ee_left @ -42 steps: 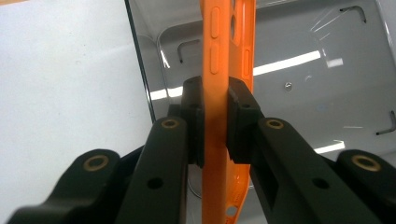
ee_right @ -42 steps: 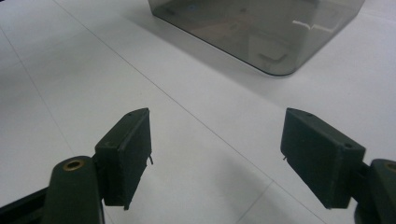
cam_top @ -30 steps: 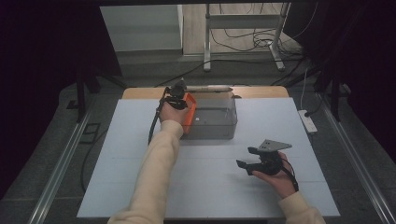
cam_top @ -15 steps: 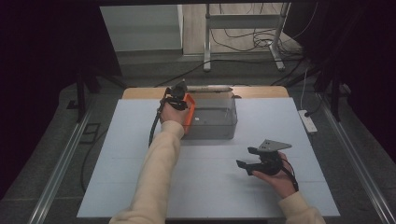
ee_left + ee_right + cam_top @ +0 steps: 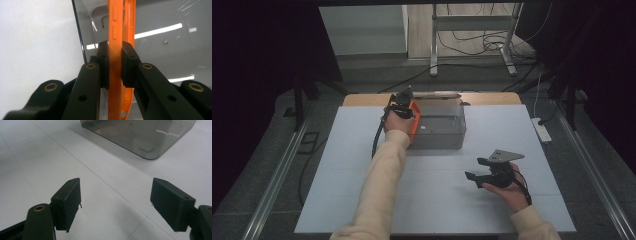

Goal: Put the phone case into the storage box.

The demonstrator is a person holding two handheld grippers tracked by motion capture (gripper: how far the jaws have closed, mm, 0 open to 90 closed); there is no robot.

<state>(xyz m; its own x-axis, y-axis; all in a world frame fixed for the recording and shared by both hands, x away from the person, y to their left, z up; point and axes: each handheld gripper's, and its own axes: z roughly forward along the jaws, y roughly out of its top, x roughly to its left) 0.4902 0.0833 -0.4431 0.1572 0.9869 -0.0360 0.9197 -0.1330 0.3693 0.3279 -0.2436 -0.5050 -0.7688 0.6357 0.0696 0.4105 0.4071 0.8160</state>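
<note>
- Left gripper clamped on orange phone case, edge-on, over left end of clear box.
- Right gripper wide open, nothing btwn jaws, above white table, apart from box.

A white table stands on grey floor, with a wooden strip along its far edge. Metal rails run along the floor at both sides. Beyond the far edge, a metal stand straddles tangled cables. A white power strip lies off the right edge. Dark curtains close both sides.
</note>
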